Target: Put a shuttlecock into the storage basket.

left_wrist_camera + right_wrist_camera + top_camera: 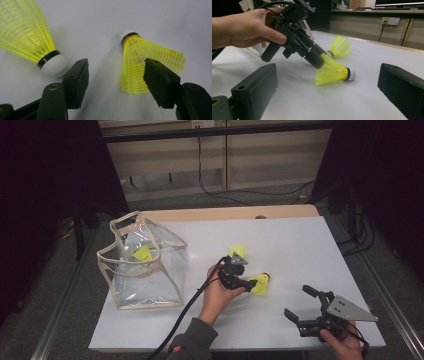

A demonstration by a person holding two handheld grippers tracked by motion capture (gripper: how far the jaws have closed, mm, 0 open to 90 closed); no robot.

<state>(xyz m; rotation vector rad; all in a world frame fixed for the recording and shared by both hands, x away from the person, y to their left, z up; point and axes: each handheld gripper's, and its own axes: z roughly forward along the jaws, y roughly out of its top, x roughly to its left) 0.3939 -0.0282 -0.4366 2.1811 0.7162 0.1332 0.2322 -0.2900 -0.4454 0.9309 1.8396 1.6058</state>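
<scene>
Right claw (pixel 300 303) held open, empty, at near table (pixel 300 245) edge. Left claw (pixel 247 282) set astride nearer yellow shuttlecock (pixel 261 284) lying on table, jaws parted, one jaw laid against skirt. Second shuttlecock (pixel 237 252) seen beyond. Clear bag (pixel 145 270) placed far left.

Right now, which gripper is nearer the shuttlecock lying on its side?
Left. The left gripper has its jaws around the shuttlecock skirt; the right gripper sits apart, nearer the table's front edge.
</scene>
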